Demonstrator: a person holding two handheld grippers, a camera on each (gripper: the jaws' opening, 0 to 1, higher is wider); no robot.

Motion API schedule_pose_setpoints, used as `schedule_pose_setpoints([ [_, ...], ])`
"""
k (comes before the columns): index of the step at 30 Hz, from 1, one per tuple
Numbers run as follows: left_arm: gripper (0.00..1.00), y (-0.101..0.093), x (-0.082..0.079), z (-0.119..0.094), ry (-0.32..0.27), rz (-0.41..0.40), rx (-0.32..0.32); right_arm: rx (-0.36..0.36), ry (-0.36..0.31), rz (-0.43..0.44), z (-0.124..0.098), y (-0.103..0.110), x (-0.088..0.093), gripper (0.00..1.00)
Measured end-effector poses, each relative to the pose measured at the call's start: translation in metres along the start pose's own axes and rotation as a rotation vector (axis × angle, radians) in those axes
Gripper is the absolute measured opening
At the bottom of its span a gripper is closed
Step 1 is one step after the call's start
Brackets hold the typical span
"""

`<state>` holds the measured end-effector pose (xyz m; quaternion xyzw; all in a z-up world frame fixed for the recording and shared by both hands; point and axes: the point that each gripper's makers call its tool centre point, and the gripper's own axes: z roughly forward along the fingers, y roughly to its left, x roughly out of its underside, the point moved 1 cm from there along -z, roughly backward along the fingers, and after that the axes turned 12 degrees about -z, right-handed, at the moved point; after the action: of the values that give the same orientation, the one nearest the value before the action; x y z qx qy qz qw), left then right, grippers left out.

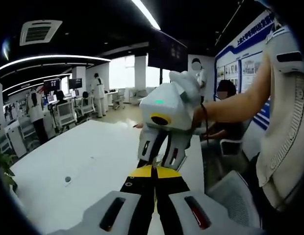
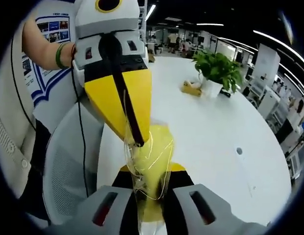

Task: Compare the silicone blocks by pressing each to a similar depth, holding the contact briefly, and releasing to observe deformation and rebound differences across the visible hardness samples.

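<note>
My left gripper (image 1: 154,169) rises from the bottom of the left gripper view, its black jaws with yellow tips pressed together. My right gripper (image 1: 155,160), a white body held in a person's hand, points back at it and meets it tip to tip. In the right gripper view, a crumpled piece of clear plastic film (image 2: 153,147) stretches between the two. Its upper end is pinched in the yellow tips of the left gripper (image 2: 138,142). Its lower end runs down between the closed jaws of the right gripper (image 2: 152,164). Both grippers hang over the near edge of a white table (image 2: 211,127).
A potted plant (image 2: 218,68) and a small yellow object (image 2: 191,89) stand far off on the table. A grey mesh chair (image 2: 68,161) sits at the table's edge beside the person (image 1: 284,122). The tabletop has a small round hole (image 1: 67,179). Desks and people fill the office behind.
</note>
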<state>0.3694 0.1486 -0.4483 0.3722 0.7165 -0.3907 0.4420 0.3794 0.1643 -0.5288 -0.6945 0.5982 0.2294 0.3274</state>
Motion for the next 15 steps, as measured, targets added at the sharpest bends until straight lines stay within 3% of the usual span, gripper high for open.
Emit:
schedule_pose_setpoints([
  [15,0.00,-0.0036,0.0036,0.0027,0.017,0.006,0.001,0.003,0.008,-0.008,0.0013,0.0001,0.0042,0.05],
])
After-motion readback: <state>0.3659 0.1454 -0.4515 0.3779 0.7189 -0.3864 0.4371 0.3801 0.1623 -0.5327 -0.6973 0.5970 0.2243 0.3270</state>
